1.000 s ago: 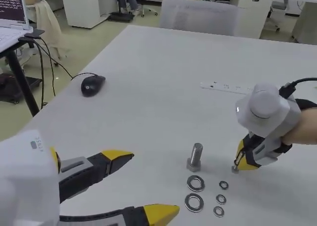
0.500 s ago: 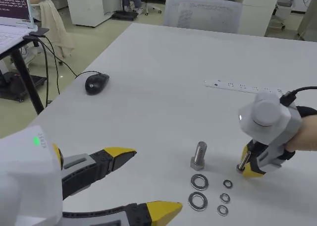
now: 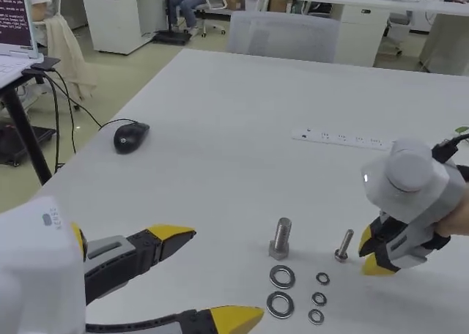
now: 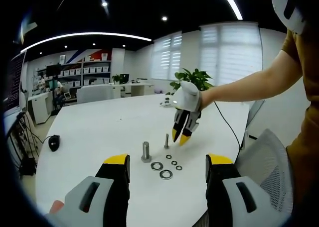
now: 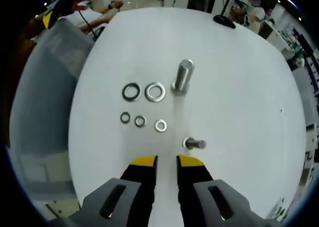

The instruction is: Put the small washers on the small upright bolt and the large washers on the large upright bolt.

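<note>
Where the bolts stand: the large bolt (image 3: 281, 237) is upright on its head on the white desk (image 3: 220, 107), toward the near edge. The small bolt (image 3: 343, 245) also stands on its head, near the large one at its 3 o'clock, and looks slightly tilted in the head view.
Large washers: two large washers (image 3: 282, 276) lie flat on the desk at 6 o'clock of the large bolt, one just beyond the other, apart from the bolt.
Small washers: three small washers (image 3: 319, 298) lie flat in a short row at 6 o'clock of the small bolt, just beside the large pair at its 3 o'clock.
Right gripper: the right gripper (image 3: 370, 252) hangs just beside the small bolt at its 3 o'clock, tips pointing down at the desk. Its yellow-tipped fingers (image 5: 144, 162) are a narrow gap apart with nothing between them. In the right gripper view the small bolt sits just ahead of the tips, clear of them.
Left gripper: the left gripper (image 3: 227, 272) is low at 7 o'clock of the large bolt, well apart from it, with its fingers spread wide and empty.
Far desk: a black computer mouse (image 3: 130, 136) lies at 10 o'clock of the large bolt and a white power strip (image 3: 344, 139) at 1 o'clock, both well apart from the bolts.
</note>
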A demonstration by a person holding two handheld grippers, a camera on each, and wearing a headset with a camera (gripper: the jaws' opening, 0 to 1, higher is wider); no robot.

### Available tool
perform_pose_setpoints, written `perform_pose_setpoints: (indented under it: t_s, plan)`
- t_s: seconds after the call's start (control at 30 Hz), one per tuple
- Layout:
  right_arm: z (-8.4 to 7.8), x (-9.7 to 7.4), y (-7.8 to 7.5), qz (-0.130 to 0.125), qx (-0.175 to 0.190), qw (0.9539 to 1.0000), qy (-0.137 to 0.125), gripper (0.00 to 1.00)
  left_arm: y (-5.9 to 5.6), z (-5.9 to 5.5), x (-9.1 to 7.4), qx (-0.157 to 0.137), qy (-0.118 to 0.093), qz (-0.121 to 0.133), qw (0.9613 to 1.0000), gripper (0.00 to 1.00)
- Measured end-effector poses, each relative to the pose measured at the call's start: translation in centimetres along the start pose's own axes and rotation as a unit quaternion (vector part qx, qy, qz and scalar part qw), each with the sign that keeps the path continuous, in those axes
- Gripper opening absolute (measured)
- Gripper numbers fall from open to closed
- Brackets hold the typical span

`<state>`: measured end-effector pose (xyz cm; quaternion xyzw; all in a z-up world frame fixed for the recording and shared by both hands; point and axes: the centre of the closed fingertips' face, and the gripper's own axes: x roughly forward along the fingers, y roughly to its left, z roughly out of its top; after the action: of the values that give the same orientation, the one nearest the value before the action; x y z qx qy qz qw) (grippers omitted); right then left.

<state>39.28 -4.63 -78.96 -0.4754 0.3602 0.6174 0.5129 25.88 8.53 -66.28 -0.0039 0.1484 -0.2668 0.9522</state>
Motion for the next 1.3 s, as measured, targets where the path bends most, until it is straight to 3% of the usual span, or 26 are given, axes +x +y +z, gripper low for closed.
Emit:
perform_pose_setpoints:
  t_s: [0.27,0.5,0.8,1.3]
  plan:
    - [2.7,1.6,4.2,0.028,-0.014,0.9993,-0.023,0.15,-0.6,0.4,-0.4,0.006,-0.008,-0.006,0.9999,0.61]
    - [3.7,3.1,6.0,0.047,-0.007,0.9986,-0.022,0.15,-0.9,0.8,-0.8,0.011,-0.012,-0.009,0.9998,0.61]
    - [3.2,4.5,6.2,0.041,0.001,0.9991,-0.003,0.16,-0.7,1.2,-1.3,0.014,-0.017,-0.008,0.9997,0.61]
    - [4.8,4.8,6.0,0.036,-0.019,0.9991,-0.014,0.16,-0.5,1.0,-1.3,0.011,-0.018,-0.004,0.9998,0.61]
